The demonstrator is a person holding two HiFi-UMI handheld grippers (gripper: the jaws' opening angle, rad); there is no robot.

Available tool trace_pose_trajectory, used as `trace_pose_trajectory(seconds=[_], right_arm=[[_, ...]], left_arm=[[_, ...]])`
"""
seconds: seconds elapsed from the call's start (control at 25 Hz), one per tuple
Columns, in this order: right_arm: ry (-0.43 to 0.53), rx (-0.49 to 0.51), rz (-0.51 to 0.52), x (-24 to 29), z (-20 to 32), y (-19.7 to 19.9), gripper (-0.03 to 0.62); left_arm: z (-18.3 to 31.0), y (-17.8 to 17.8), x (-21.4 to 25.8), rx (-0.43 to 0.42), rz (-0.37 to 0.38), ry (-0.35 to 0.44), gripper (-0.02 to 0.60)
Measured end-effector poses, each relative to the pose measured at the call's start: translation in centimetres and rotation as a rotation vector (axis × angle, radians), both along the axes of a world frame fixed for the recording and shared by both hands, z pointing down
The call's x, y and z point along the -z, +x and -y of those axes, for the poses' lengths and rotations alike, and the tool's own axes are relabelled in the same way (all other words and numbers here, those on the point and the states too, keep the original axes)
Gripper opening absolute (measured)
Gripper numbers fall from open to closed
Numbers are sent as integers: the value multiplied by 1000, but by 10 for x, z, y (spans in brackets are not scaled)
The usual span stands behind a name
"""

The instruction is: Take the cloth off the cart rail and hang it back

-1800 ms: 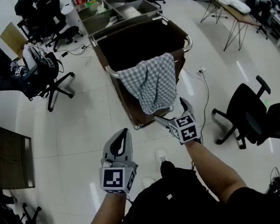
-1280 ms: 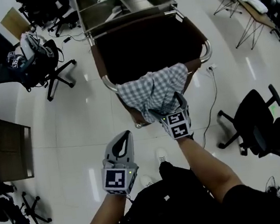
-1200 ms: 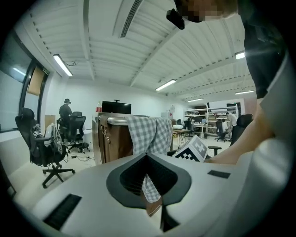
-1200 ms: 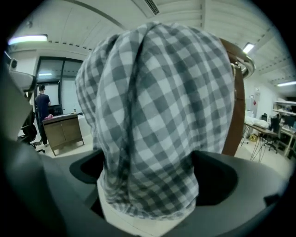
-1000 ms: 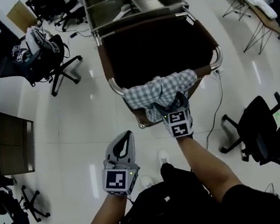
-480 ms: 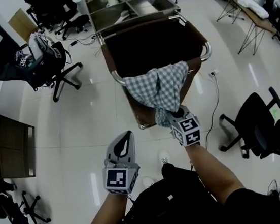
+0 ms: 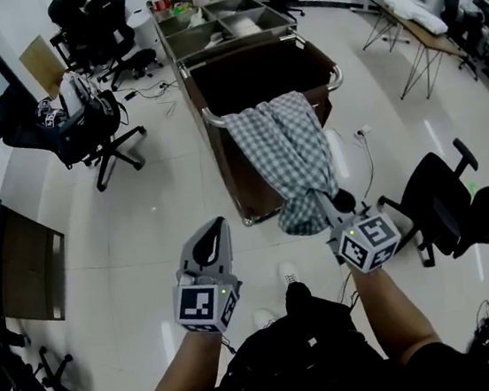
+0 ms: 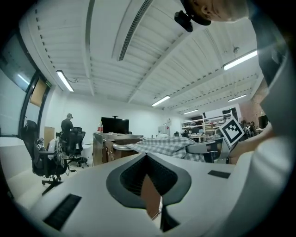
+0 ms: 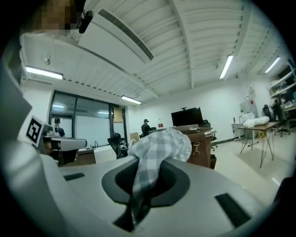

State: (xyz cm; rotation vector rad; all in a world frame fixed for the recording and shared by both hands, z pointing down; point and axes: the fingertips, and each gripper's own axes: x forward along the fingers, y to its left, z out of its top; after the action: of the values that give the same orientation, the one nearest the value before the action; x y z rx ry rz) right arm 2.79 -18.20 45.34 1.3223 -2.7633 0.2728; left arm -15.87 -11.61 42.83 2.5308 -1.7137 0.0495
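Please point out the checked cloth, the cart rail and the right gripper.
checked cloth [image 7: 288, 150], head view, middle of draped part.
cart rail [image 7: 210, 118], head view, bare bend left of cloth.
right gripper [image 7: 324, 199], head view, jaw tips pinching cloth's end.

Grey-and-white checked cloth [image 7: 288, 153] draped over the cart's near chrome rail [image 7: 210, 119], upper part bunched on the rail. Its lower end is stretched out on a slant to the right gripper [image 7: 324, 199], pinched in its closed jaws. Far edge seemingly hangs inside the cart.
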Motion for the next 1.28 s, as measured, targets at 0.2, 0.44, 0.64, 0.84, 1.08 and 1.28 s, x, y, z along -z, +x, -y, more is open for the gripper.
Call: trace_pose_trajectory(seconds=[0.2, 0.44, 0.64, 0.84, 1.08, 1.28], right_arm=[[6, -72, 4, 12, -57, 36, 46], [9, -208, -13, 21, -93, 105, 46], [18, -300, -22, 26, -102, 157, 46], [41, -401, 12, 38, -108, 214, 46], [60, -545, 38, 52, -118, 327, 46], [54, -457, 5, 56, -111, 336, 46]], left_arm=[[-23, 20, 6, -73, -7, 24, 0], [-37, 42, 13, -129, -20, 41, 0], [-40, 63, 16, -154, -24, 49, 0], [-40, 86, 19, -162, -19, 48, 0], [-55, 118, 25, -111, -20, 61, 0], [-71, 145, 29, -55, -1, 71, 0]])
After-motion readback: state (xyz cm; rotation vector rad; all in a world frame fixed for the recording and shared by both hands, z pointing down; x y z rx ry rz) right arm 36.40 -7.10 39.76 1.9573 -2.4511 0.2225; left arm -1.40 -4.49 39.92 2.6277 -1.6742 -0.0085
